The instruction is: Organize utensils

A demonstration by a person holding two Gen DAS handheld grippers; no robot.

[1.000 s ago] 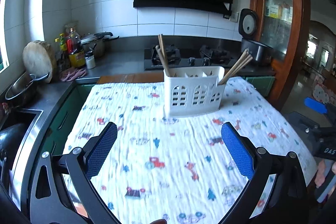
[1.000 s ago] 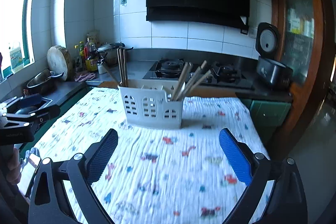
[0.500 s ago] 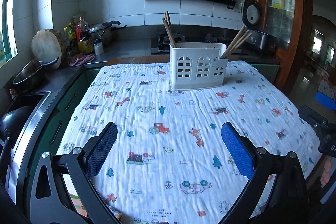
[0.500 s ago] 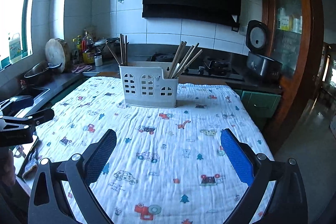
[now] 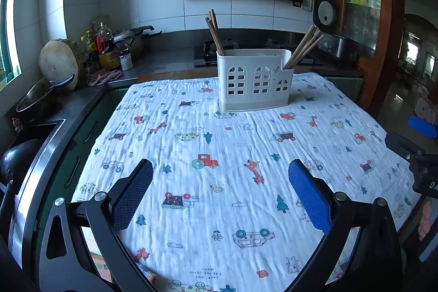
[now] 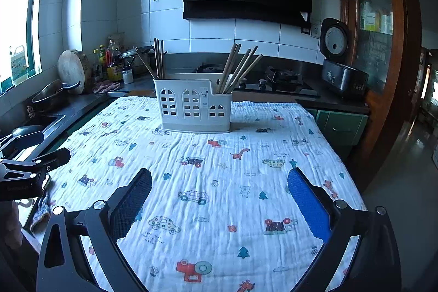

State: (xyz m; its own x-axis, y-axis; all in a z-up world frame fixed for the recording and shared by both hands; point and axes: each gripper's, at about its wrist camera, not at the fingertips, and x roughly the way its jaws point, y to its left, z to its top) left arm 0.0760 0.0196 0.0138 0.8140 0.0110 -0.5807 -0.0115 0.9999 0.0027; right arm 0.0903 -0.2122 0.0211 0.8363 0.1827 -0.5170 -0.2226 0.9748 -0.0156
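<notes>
A white utensil caddy (image 5: 254, 80) (image 6: 193, 107) with arched cut-outs stands at the far middle of the printed tablecloth (image 5: 219, 155) (image 6: 219, 168). Dark chopsticks (image 5: 215, 32) (image 6: 158, 58) lean in its left compartment, lighter wooden chopsticks (image 5: 303, 47) (image 6: 241, 67) in its right one. My left gripper (image 5: 220, 193) hovers open over the near cloth, nothing between its blue pads. My right gripper (image 6: 219, 196) is likewise open and empty, well short of the caddy. Each gripper shows at the edge of the other's view.
A counter on the left holds a sink (image 6: 41, 122), a pan (image 5: 35, 100), a round chopping board (image 5: 58, 63) and bottles (image 5: 105, 48). Behind the table are a gas hob (image 6: 273, 81), a rice cooker (image 6: 342, 70) and a wooden cabinet (image 6: 383, 45).
Both grippers have pulled back from the caddy toward the near table edge, so it looks farther away. Both stayed open and empty.
</notes>
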